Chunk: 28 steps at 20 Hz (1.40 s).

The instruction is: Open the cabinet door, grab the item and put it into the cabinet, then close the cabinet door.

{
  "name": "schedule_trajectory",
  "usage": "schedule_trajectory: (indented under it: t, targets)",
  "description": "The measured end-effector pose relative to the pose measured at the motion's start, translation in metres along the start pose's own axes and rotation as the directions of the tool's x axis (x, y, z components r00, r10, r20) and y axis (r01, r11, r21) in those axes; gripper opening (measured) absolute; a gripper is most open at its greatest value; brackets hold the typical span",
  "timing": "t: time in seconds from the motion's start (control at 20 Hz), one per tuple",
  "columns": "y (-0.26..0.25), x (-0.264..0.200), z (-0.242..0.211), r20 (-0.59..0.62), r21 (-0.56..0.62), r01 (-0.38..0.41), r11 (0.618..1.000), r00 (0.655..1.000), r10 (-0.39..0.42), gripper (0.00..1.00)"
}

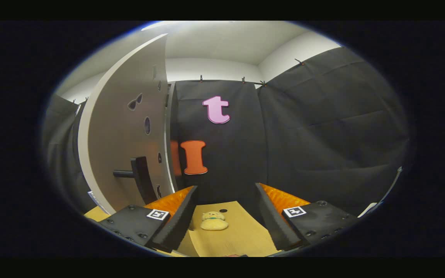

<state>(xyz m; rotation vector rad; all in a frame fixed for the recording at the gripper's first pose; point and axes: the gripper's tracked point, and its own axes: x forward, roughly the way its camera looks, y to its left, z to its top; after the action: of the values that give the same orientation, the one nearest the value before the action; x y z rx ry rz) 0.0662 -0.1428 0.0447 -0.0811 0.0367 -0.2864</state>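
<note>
The gripper (226,212) is held level above the wooden table (245,235), its fingers spread wide and holding nothing. One small yellow plush toy (214,221) lies on the table between them. Beyond on the left, one white cabinet door (129,127) with one dark handle (139,179) stands open.

Plush toy (214,221) on matt wooden tabletop (242,235); smooth matt cabinet door (129,127), dark handle (139,179).
</note>
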Motion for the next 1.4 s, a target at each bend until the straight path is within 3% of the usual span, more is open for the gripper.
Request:
schedule_trajectory:
  t: [0.3, 0.9, 1.1, 1.4]
  targets:
    - [0.011, -0.009, 0.003, 0.035, -0.059, 0.067, 0.996, 0.997, -0.065, 0.92]
    - [0.073, -0.034, -0.001, 0.046, -0.065, 0.135, 0.989, 0.99, -0.132, 0.91]
    - [0.11, -0.038, -0.003, 0.048, -0.062, 0.11, 0.992, 0.993, -0.107, 0.91]
    - [0.174, -0.034, -0.012, 0.033, -0.054, 0.004, 0.999, 0.999, -0.003, 0.92]
